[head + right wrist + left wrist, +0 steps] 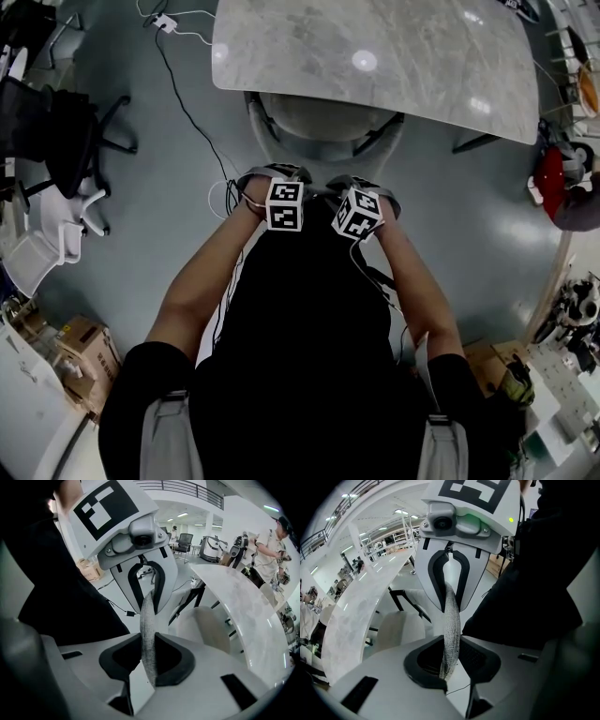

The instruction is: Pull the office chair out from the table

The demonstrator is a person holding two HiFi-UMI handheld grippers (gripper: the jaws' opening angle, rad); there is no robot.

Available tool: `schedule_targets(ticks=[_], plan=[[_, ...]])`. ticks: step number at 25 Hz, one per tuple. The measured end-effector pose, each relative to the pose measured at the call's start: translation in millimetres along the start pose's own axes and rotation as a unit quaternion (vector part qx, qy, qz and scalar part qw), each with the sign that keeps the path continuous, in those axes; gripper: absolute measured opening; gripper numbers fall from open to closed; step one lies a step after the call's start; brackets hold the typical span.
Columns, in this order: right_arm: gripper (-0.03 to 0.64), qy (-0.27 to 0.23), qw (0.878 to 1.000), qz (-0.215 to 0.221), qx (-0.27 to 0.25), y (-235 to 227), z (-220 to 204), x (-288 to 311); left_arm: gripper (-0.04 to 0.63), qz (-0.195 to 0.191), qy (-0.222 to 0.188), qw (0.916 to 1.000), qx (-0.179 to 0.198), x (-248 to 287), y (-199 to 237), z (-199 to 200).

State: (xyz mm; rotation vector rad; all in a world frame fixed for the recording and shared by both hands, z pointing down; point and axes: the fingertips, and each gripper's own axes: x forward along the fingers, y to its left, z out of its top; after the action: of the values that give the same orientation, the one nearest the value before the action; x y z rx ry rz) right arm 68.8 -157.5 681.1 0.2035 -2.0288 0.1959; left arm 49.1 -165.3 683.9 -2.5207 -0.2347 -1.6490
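- Two forearms (202,291) reach out from the person's black-clad torso (300,375), which covers the floor nearest the camera.
- Marker cubes (284,204) sit over both grips in the head view, so the jaws can be read only in the gripper views.
- On the left gripper (449,670), the jaws are drawn narrow and clamped on the grey mesh backrest rim (451,620) of the office chair (323,122).
- On the right gripper (149,660), the jaws are likewise narrow, with the pads pressed on the same rim, just right of the left gripper.
- The backrest rim shows edge-on only, as a thin strip running from one gripper to the other. The rest of the backrest is hidden beneath the hands and cubes.
- The office chair's pale seat lies just beyond the grippers, its far part tucked under the table (375,47). Its base is out of sight.
- The table has a marble-look top, and its far edge is cut off by the frame.
- Left of the table lie a floor cable (187,108) and a black chair (56,122), the latter partly cropped.
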Motion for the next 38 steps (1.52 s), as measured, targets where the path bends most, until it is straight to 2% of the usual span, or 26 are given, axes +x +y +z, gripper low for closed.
schedule_targets(ticks=[13, 18, 23, 38], plan=[[0.084, 0.020, 1.000, -0.017, 0.013, 28, -13, -2, 0.083, -0.009, -0.013, 0.9998, 0.009, 5, -34, 10], [0.083, 0.022, 1.000, -0.004, 0.005, 51, -8, -2, 0.083, -0.028, -0.013, 0.9994, 0.014, 0, -54, 7], [0.081, 0.017, 1.000, -0.009, 0.022, 64, -2, 2, 0.081, -0.017, -0.013, 0.9997, 0.013, -3, -66, 0], [0.081, 0.019, 0.999, 0.014, 0.027, 123, -15, 1, 0.081, -0.035, -0.003, 0.9990, 0.027, 2, -127, 7]])
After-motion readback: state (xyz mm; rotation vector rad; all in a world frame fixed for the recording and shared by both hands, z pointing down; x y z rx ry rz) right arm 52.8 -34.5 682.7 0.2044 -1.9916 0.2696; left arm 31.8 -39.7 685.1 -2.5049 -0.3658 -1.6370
